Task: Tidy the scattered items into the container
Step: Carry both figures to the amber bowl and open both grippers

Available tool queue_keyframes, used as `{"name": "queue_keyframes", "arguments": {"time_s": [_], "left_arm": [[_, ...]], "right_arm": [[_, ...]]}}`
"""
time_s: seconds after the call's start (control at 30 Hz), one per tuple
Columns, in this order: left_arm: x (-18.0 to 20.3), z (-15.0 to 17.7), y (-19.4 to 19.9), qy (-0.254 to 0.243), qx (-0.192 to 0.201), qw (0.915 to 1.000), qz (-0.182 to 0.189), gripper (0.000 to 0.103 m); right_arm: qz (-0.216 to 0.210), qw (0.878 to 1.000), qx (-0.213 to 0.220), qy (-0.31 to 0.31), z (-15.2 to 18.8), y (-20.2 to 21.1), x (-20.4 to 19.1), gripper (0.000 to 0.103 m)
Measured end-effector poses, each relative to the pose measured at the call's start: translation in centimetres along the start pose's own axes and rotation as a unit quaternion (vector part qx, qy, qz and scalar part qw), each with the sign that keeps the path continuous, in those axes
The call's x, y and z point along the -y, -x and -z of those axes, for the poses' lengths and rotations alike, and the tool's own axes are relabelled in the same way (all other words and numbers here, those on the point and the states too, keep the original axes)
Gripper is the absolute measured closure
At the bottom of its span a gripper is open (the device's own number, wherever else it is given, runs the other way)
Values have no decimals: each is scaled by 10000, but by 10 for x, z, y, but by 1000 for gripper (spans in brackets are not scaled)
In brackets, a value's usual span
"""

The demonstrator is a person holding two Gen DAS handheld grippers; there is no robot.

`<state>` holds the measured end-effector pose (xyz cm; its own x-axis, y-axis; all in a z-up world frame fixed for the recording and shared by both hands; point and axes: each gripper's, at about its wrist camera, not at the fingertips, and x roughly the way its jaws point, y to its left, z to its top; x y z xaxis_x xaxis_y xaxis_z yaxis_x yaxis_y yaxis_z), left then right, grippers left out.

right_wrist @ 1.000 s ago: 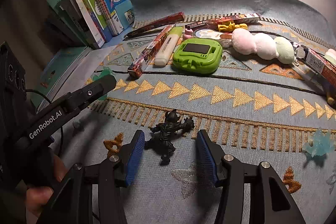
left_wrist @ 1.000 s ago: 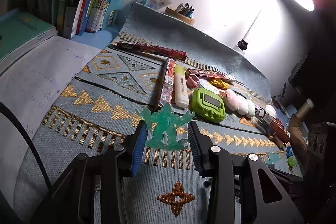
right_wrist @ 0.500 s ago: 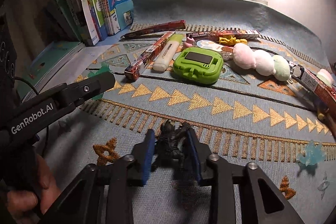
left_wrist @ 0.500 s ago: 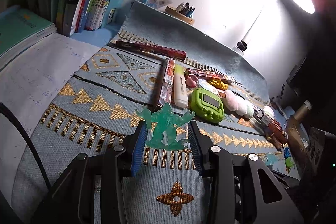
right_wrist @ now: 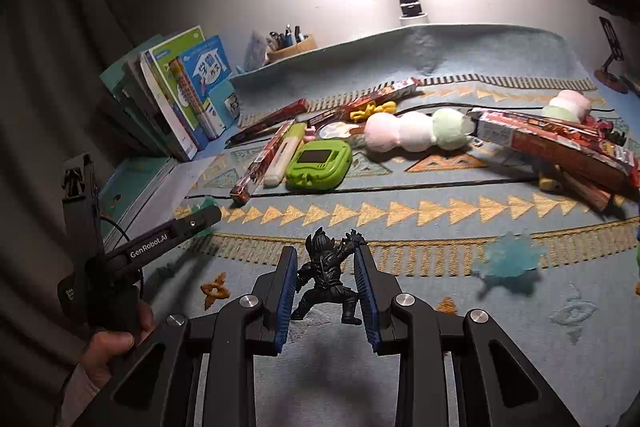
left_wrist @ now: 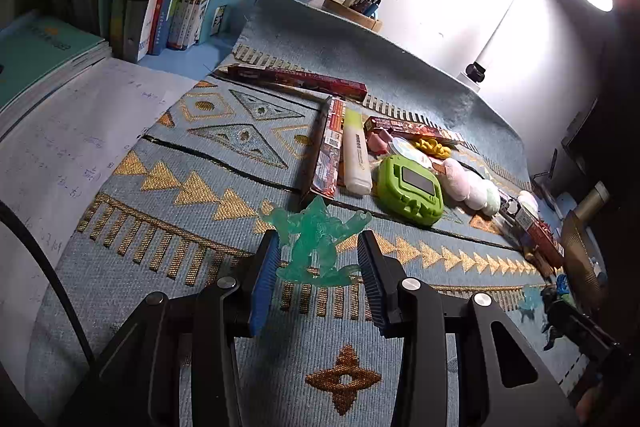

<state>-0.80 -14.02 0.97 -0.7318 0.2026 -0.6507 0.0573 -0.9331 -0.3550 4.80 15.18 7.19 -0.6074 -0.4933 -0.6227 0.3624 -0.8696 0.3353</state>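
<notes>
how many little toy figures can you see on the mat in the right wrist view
3. A black figure sits between the right gripper fingers, a pale blue translucent one lies right of it, and a green translucent one peeks out by the left gripper. More may be hidden.

"GenRobot.AI" reads clearly in white along the black arm of the left gripper. On the blue book standing at the shelf end, big white characters: 学霸作文. The red boxes carry print too small to read, and the handwriting on the paper sheet stays illegible.
</notes>
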Motion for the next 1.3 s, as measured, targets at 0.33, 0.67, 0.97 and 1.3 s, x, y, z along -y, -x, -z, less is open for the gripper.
{"name": "queue_keyframes", "arguments": {"time_s": [0.33,0.67,0.97,1.3], "left_arm": [[97,3,25,-800,79,9958,433,66],[273,-8,18,-1906,-145,9655,1769,66],[426,20,-38,-2599,-756,9244,2688,66],[508,44,-103,-2406,-1692,9024,3148,52]], "right_arm": [[503,9923,754,-847,-15,89,86,74],[1715,9494,1923,-1794,-28,210,197,74],[2458,9028,2284,-2689,-35,271,300,74],[2355,9039,2163,-2842,-68,238,362,74]]}}
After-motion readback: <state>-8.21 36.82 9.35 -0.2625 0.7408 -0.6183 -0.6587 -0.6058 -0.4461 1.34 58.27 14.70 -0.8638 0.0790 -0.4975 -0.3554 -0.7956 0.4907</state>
